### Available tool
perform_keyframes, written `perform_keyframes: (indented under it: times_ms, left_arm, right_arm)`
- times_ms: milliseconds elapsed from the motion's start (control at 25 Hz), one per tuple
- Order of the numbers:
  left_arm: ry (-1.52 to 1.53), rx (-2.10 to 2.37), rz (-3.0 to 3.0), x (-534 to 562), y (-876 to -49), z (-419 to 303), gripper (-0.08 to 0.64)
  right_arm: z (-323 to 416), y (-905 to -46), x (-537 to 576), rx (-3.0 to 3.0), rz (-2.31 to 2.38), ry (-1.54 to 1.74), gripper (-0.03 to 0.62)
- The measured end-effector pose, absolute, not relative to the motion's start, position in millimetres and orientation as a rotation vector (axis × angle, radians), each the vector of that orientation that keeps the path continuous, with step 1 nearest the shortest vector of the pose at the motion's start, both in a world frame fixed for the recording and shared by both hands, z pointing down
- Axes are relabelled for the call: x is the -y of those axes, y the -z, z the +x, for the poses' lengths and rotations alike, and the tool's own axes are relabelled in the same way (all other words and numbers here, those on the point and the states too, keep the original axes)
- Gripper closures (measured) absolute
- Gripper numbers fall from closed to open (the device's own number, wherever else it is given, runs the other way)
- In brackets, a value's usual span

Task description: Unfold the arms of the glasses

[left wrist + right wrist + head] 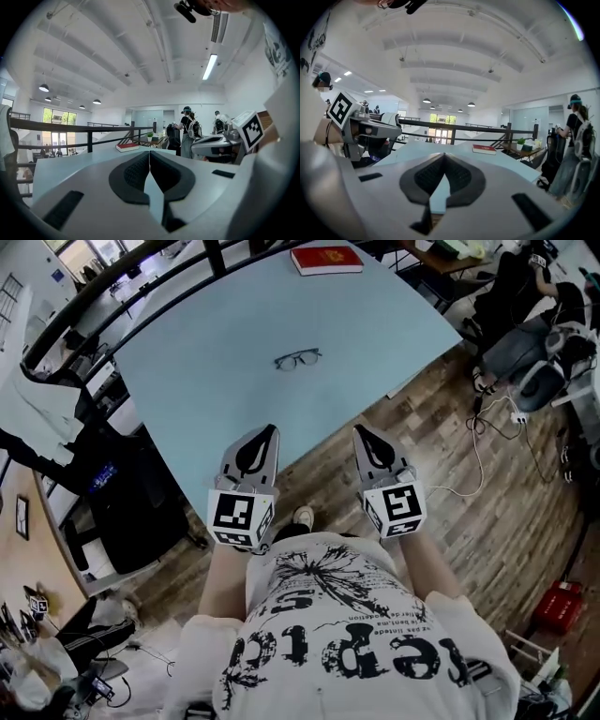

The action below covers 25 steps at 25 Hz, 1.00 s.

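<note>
Hovering shut and empty at the table's (216, 343) near edge, the left gripper (270, 432) and right gripper (359, 432) point toward the glasses (298, 359), lying crosswise mid-table ahead, the left one slightly nearer.

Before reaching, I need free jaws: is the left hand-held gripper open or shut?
Shut: on the left hand-held gripper, jaw tips touch, nothing between.

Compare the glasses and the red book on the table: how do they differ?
The glasses are a thin dark frame near the table's middle; the red book is a solid block at its far edge. The glasses look smaller than the book. Both lie flat, untouched.
</note>
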<state>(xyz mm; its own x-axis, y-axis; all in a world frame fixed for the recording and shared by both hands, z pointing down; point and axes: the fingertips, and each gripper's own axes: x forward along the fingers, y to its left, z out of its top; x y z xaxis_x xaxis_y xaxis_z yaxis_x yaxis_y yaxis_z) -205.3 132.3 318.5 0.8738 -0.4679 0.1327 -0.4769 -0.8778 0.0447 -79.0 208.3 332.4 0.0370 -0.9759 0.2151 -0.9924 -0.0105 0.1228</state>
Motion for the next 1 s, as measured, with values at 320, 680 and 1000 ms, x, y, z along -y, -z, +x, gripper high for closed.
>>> perform_keyframes:
  times_ms: [320, 680, 1000]
  left_arm:
    - [-0.223, 0.800, 2.922, -65, -331, -166, 0.540]
    - [-0.255, 1.047, 2.835, 23, -343, -90, 0.540]
    - [-0.290, 1.262, 2.685, 85, -356, -27, 0.540]
  right_arm:
    - [-30, -343, -122, 2.058, 2.015, -0.117, 0.581]
    - [60, -361, -9, 2.187, 1.844, -0.157, 0.581]
    - [116, -388, 74, 2.330, 1.543, -0.242, 0.581]
